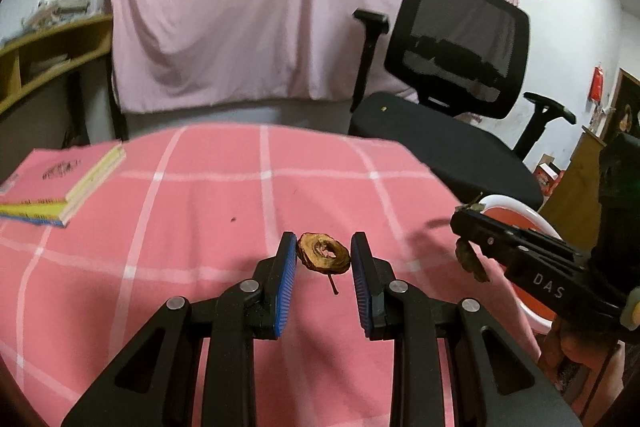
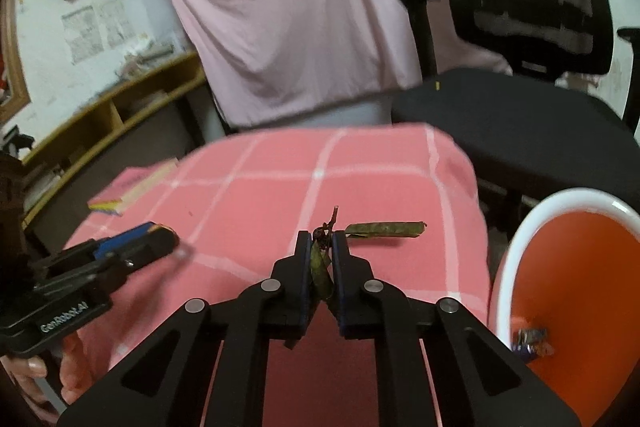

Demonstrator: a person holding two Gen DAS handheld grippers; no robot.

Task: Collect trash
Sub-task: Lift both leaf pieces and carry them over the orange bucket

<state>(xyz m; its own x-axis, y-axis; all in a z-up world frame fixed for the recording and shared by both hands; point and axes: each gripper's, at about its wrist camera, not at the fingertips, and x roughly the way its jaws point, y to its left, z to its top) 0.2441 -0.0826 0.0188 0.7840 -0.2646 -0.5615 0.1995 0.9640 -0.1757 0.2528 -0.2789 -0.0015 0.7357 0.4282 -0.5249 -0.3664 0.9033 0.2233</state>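
Between the blue pads of my left gripper (image 1: 324,251) sits a brown dried fruit slice (image 1: 323,258), held from both sides just above the pink checked tablecloth (image 1: 180,227), its thin stem hanging down. My right gripper (image 2: 322,239) is shut on a twig with withered green leaves (image 2: 320,269); one long leaf (image 2: 384,229) sticks out to the right. From the left wrist view the right gripper (image 1: 460,221) hovers near the table's right edge with leaves dangling under it. The bin (image 2: 516,247), white outside and orange inside, stands tilted beside that edge and holds a crumpled wrapper (image 2: 530,341).
Two stacked books (image 1: 60,183) lie at the table's left. A black office chair (image 1: 452,67) stands behind the table on the right, before a hanging pink sheet (image 1: 240,7). A wooden shelf (image 1: 48,55) runs along the left wall. A hand (image 2: 40,367) grips the left tool.
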